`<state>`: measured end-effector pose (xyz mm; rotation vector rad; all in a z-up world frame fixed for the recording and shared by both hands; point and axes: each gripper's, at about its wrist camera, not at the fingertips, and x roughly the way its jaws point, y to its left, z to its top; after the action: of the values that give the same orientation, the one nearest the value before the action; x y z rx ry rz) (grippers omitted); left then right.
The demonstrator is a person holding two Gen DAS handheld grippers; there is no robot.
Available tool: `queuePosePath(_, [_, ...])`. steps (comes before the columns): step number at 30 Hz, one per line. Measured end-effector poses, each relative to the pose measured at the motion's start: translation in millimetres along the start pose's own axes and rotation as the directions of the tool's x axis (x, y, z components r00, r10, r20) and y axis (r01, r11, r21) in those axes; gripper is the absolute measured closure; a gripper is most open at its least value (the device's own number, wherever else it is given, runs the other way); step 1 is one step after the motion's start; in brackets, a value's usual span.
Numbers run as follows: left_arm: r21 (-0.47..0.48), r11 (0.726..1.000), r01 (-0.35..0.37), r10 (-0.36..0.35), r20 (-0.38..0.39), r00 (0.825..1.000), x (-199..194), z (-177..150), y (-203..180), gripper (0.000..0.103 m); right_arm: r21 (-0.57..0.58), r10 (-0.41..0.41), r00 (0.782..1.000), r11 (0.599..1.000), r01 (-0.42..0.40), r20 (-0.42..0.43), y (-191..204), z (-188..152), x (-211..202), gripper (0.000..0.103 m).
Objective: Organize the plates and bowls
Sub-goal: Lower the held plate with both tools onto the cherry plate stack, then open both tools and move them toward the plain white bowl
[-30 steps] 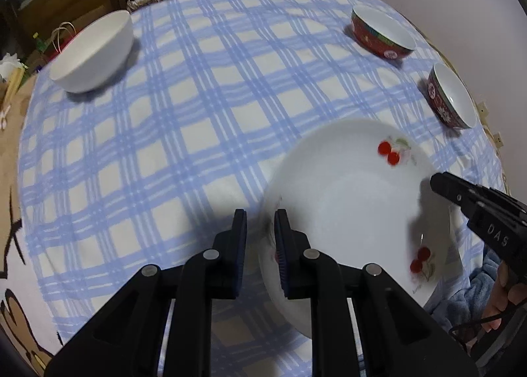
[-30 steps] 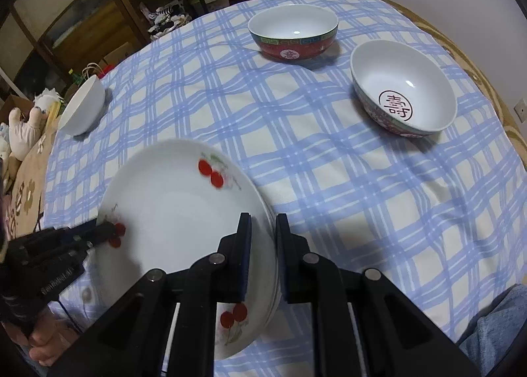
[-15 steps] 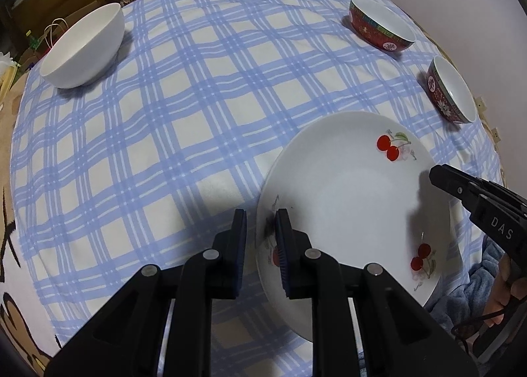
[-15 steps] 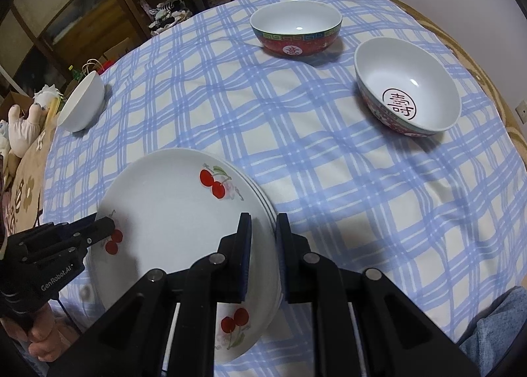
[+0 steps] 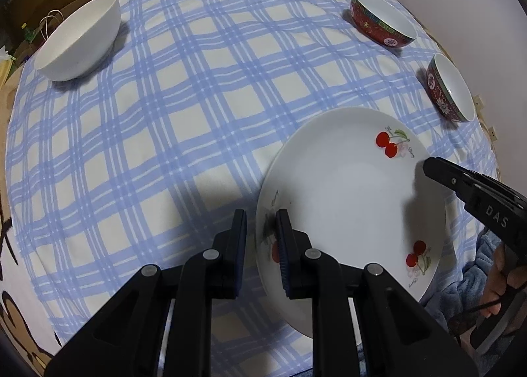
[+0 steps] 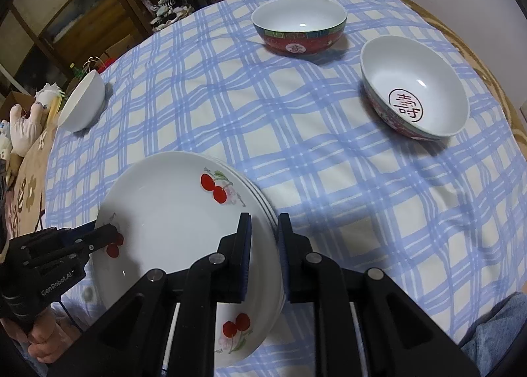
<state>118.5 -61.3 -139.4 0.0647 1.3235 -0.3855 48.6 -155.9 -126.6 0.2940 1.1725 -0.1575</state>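
Since a second ago the plate stack has settled lower in both wrist views and lies flatter on the cloth, while neither hand shifts much. From my left gripper (image 5: 261, 238) outward, the jaws stand only a narrow gap apart, straddling the near-left rim of the cherry plates (image 5: 349, 192); I judge them pinching that rim, though the contact itself is shaded. My right gripper (image 6: 263, 245) is likewise nearly pressed together, its jaws astride the opposite rim of the same stack, where three edges show. So the stack lies between my two tools on the checked tablecloth (image 5: 197, 106), close to the table's near edge. Beyond it, the two red bowls (image 6: 298, 26) (image 6: 413, 101) sit off toward my right gripper, near each other; the white bowl (image 5: 77, 39) sits well apart on the far left, nearer my left.
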Motion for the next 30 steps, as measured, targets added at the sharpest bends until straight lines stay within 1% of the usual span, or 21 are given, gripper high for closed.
queuePosePath(2, [0.002, 1.000, -0.006, 0.006, 0.003, 1.000, -2.2, 1.1, 0.9, 0.085, 0.010, 0.010, 1.000, 1.000, -0.010, -0.007, -1.8, 1.2, 1.8, 0.085])
queuePosePath(5, [0.015, 0.999, -0.040, 0.039, 0.052, 0.998, -12.3, 3.5, -0.1, 0.085, 0.014, 0.016, 1.000, 1.000, -0.016, -0.008, -1.8, 1.9, 1.2, 0.085])
queuePosePath(8, [0.027, 0.997, -0.068, 0.066, 0.080, 0.995, -20.7, 7.1, -0.4, 0.084, 0.008, 0.015, 1.000, 1.000, -0.015, -0.012, -1.7, 2.9, 1.0, 0.085])
queuePosePath(11, [0.001, 0.996, -0.085, 0.085, 0.094, 0.992, -25.0, 12.0, 6.8, 0.083, 0.009, 0.001, 1.000, 1.000, -0.001, -0.014, -1.8, 4.9, 1.4, 0.085])
queuePosePath(14, [-0.035, 0.994, -0.103, 0.106, 0.104, 0.989, -28.9, 17.9, 17.4, 0.080, 0.012, 0.006, 1.000, 1.000, -0.006, -0.001, -2.1, 8.1, -3.1, 0.084])
queuePosePath(16, [-0.053, 0.993, -0.103, 0.108, 0.111, 0.988, -32.5, 21.2, 23.7, 0.075, 0.011, 0.004, 1.000, 1.000, -0.005, 0.020, -0.8, 12.2, -8.0, 0.077])
queuePosePath(17, [-0.066, 0.994, -0.090, 0.097, 0.121, 0.988, -34.9, 22.9, 28.0, 0.067, 0.008, 0.002, 0.999, 1.000, -0.002, 0.033, 0.4, 14.4, -10.6, 0.069])
queuePosePath(18, [-0.079, 0.994, -0.072, 0.083, 0.143, 0.986, -37.8, 24.0, 33.0, 0.053, 0.002, -0.003, 0.999, 1.000, 0.003, 0.049, 2.6, 17.3, -14.2, 0.064])
queuePosePath(19, [-0.087, 0.993, -0.075, 0.088, 0.159, 0.983, -39.4, 24.7, 36.2, 0.049, -0.003, -0.009, 0.998, 1.000, 0.009, 0.061, 5.0, 19.5, -16.9, 0.062])
queuePosePath(20, [-0.099, 0.991, -0.095, 0.111, 0.174, 0.978, -41.7, 25.9, 41.0, 0.048, -0.007, -0.015, 0.998, 1.000, 0.015, 0.069, 6.9, 21.7, -19.0, 0.059])
queuePosePath(21, [-0.103, 0.989, -0.102, 0.119, 0.176, 0.977, -43.1, 27.0, 44.0, 0.047, -0.011, -0.020, 0.997, 1.000, 0.021, 0.077, 9.6, 24.2, -21.4, 0.051])
queuePosePath(23, [-0.116, 0.988, -0.099, 0.118, 0.168, 0.979, -46.6, 30.2, 50.7, 0.036, -0.020, -0.018, 0.996, 1.000, 0.020, 0.090, 13.6, 27.7, -25.3, 0.041])
queuePosePath(24, [-0.126, 0.987, -0.102, 0.123, 0.168, 0.978, -50.3, 32.2, 54.8, 0.029, -0.024, -0.013, 0.995, 1.000, 0.016, 0.101, 15.9, 29.4, -27.9, 0.039])
queuePosePath(25, [-0.135, 0.984, -0.119, 0.142, 0.171, 0.975, -54.2, 33.7, 57.9, 0.027, -0.030, -0.009, 0.994, 0.999, 0.012, 0.108, 18.9, 31.5, -30.8, 0.037])
queuePosePath(26, [-0.142, 0.980, -0.143, 0.167, 0.177, 0.970, -58.5, 34.7, 60.5, 0.026, -0.034, -0.002, 0.993, 0.999, 0.006, 0.118, 21.7, 33.7, -34.2, 0.032])
queuePosePath(27, [-0.148, 0.973, -0.178, 0.205, 0.194, 0.959, -64.6, 36.6, 64.2, 0.026, -0.034, 0.002, 0.992, 0.999, 0.002, 0.127, 23.7, 35.2, -36.2, 0.021])
queuePosePath(28, [-0.152, 0.967, -0.203, 0.232, 0.204, 0.951, -68.7, 38.4, 66.4, 0.025, -0.035, 0.012, 0.989, 0.999, -0.007, 0.147, 27.1, 37.8, -40.5, 0.016])
queuePosePath(29, [-0.156, 0.962, -0.225, 0.255, 0.210, 0.944, -73.4, 41.1, 69.9, 0.022, -0.035, 0.021, 0.986, 0.999, -0.015, 0.164, 30.3, 40.2, -44.2, 0.007])
queuePosePath(30, [-0.161, 0.960, -0.228, 0.259, 0.211, 0.943, -76.9, 43.4, 73.3, 0.021, -0.037, 0.027, 0.984, 0.999, -0.021, 0.176, 32.7, 42.0, -46.8, 0.004])
